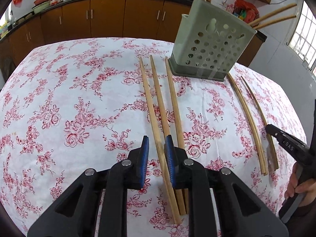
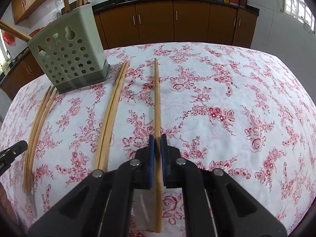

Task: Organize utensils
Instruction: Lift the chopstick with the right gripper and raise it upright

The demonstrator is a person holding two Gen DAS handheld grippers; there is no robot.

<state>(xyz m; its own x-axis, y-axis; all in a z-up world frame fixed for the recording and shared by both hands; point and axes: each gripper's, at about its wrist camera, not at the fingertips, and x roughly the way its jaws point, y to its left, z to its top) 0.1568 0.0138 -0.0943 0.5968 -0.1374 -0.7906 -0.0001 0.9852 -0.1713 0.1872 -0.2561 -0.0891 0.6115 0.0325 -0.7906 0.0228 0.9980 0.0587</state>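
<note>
Right gripper (image 2: 157,148) clamped one chopstick (image 2: 157,98). Chopstick pair (image 2: 110,118) lay left. Holder (image 2: 67,59) stood far left.

Chopsticks (image 2: 157,102) seen as matt bare wood. Holder (image 1: 209,45) is matt grey-green perforated plastic. Counter is covered in floral printed cloth (image 1: 79,90). Tool (image 2: 157,148) pads are ribbed blue rubber.

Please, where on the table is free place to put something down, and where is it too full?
Free: the cloth left of the three chopsticks, and right of the single chopstick in the right tongs. Crowded: around the holder, with the chopstick pair beside it.
</note>
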